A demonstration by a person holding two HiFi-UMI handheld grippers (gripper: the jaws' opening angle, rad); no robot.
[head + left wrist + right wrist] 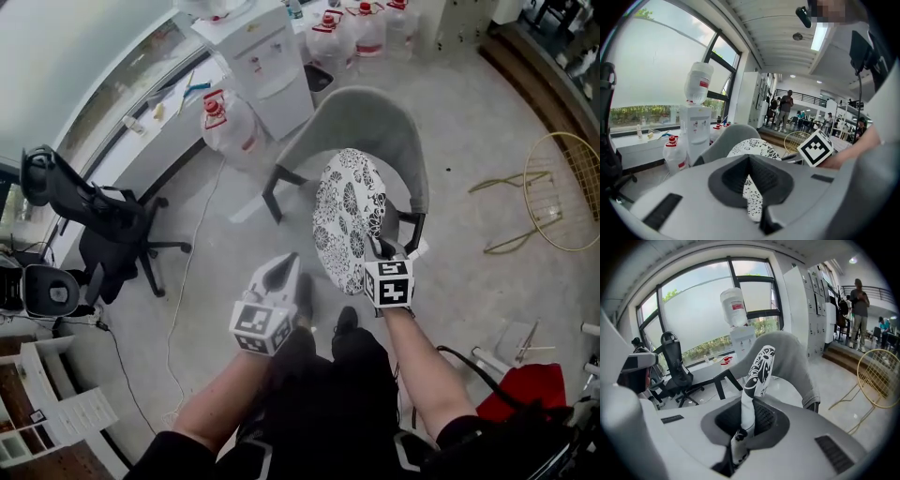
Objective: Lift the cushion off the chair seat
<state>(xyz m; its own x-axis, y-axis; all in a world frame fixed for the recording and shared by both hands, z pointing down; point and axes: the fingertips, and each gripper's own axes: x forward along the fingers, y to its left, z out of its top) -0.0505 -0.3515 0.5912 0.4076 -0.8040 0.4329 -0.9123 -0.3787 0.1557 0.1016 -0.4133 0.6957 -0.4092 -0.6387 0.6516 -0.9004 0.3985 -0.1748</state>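
the cushion [349, 220] hangs on edge, lifted clear, just near of the grey chair [375, 122]. only the gripper views show the grips: the right gripper [746, 425] and the left gripper [751, 190] each pinch its rim tight. it is round and thin, white with black flowers.

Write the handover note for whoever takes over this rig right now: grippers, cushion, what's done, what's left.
Left hand-held gripper: shut on an edge of the cushion.
Right hand-held gripper: shut on another part of the cushion's edge.
Cushion: black-and-white patterned, held up on edge in front of the grey chair, apparently clear of its seat.
Done: both grips made; the lift looks made.
Left: carry it fully clear of the chair without loosening either grip.
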